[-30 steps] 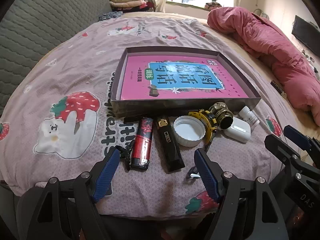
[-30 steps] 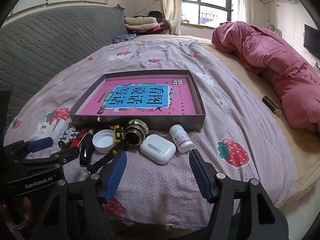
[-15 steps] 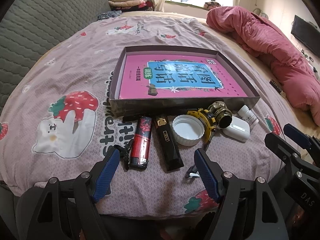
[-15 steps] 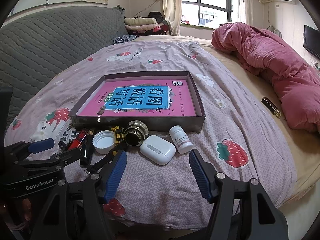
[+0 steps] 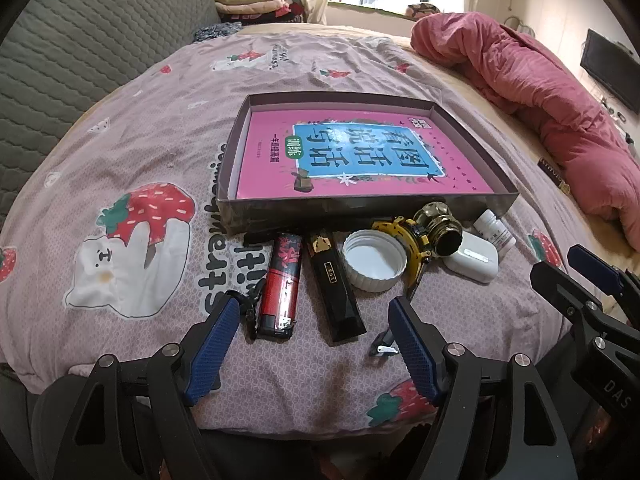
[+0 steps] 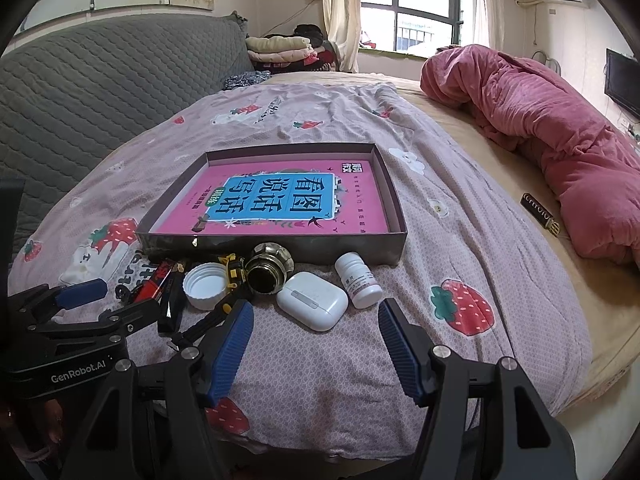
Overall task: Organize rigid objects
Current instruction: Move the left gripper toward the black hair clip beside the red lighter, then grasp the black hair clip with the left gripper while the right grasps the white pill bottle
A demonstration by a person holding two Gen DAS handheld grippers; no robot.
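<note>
- Left wrist view: left gripper (image 5: 314, 322) spread wide, empty, hovering over lighter (image 5: 280, 286) and black tube (image 5: 336, 286). These lie on the bedspread (image 5: 132, 152) just before the box (image 5: 460, 128).
- Right wrist view: right gripper (image 6: 316, 322) wide open, empty, just short of earbud case (image 6: 312, 300) and pill bottle (image 6: 358, 279).
- Versus 0.5 s ago: both views unchanged.

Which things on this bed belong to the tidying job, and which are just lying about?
Job: red lighter, black tube, white cap, brass knob, earbud case, pill bottle, box.
Lying about: pink duvet, folded clothes.
</note>
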